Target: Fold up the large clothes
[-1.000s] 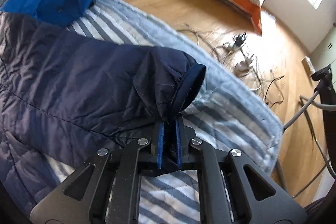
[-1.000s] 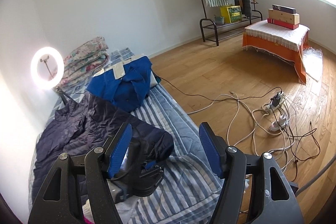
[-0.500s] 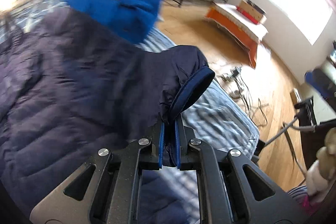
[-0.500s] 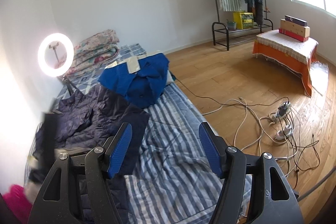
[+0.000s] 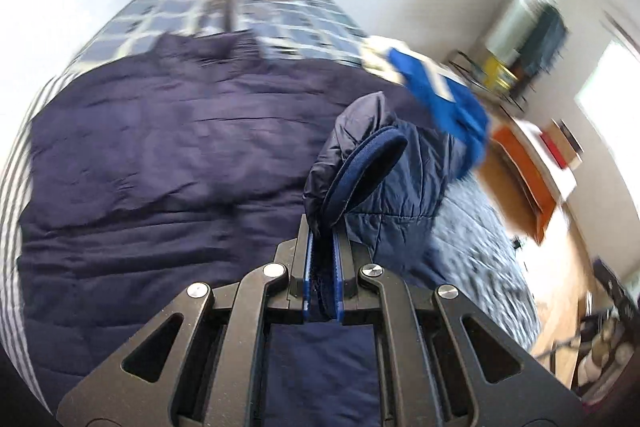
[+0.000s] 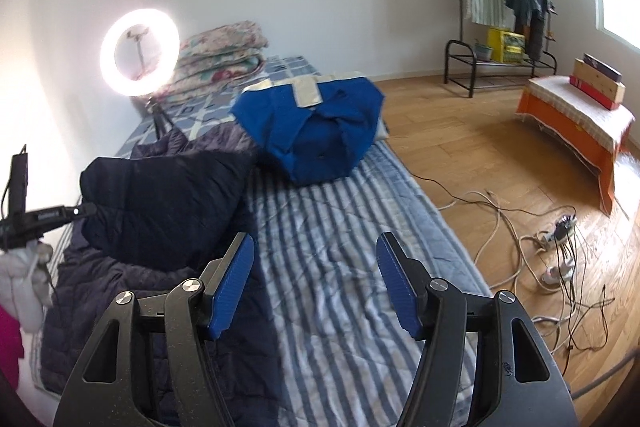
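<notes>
While the striped mattress [image 6: 352, 259] carries everything on the wooden floor [image 6: 472, 147], the navy quilted jacket [image 5: 160, 163] lies spread across its left portion, one sleeve raised above the body. A folded blue garment [image 6: 316, 131] sits just beyond the jacket, toward the head of the mattress, near a stack of floral bedding [image 6: 220, 51] against the wall. A lit ring light [image 6: 139, 55] stands beside that bedding. An open rack [image 6: 500, 67] at the far wall holds a yellow crate and a small pot on its low shelf. The left gripper [image 5: 322, 239] has its jaws pressed together on the sleeve cuff [image 5: 360, 171]. The right gripper [image 6: 316, 283] hangs above bare striped fabric, jaws spread wide, gripping nothing.
</notes>
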A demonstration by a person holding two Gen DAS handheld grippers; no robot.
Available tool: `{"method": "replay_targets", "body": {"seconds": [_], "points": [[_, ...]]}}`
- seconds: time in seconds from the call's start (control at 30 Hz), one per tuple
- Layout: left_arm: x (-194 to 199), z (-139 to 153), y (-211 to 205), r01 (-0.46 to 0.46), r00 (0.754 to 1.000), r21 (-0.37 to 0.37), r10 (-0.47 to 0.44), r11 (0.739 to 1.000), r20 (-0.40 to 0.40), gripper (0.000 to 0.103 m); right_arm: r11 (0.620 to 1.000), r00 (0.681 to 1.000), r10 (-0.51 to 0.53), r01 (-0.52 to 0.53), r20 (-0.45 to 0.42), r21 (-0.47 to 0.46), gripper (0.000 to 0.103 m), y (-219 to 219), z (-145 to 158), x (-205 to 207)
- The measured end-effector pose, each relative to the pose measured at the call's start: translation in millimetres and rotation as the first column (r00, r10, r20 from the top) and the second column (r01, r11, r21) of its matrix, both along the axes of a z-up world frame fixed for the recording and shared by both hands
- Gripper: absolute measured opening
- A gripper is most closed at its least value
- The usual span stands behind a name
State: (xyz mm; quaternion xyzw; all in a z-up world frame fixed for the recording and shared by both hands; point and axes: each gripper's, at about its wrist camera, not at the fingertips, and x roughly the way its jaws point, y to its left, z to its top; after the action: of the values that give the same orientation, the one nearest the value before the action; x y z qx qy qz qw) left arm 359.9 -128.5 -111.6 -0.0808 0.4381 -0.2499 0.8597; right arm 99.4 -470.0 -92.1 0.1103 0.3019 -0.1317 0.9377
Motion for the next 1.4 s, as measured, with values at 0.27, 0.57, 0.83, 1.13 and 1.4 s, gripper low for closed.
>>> {"method": "replay_targets", "body": {"seconds": [0.27,0.57,0.83,1.13,1.4], "points": [[67,-39,71,-0.164,0.986,-0.004,0.164,0.987,-0.018,0.006,0.998,0.996,0.061,-0.062,-0.065,-0.014,0.063,34,-15,31],[120,-61,117,-0.274,0.962,-0.028,0.273,0.961,-0.026,0.006,0.991,0.986,0.11,-0.118,-0.125,-0.062,0.062,62,-30,52],[141,-95,172,-0.394,0.918,-0.081,0.388,0.916,-0.078,0.006,0.987,0.979,0.128,-0.141,-0.158,-0.073,0.062,72,-38,65],[160,-110,172,-0.406,0.913,-0.038,0.403,0.913,-0.059,0.006,0.981,0.969,0.163,-0.179,-0.183,-0.075,0.062,88,-46,76],[168,-121,169,-0.423,0.902,0.072,0.428,0.903,-0.061,0.007,0.979,0.967,0.16,-0.181,-0.198,-0.094,0.062,92,-51,79]]}}
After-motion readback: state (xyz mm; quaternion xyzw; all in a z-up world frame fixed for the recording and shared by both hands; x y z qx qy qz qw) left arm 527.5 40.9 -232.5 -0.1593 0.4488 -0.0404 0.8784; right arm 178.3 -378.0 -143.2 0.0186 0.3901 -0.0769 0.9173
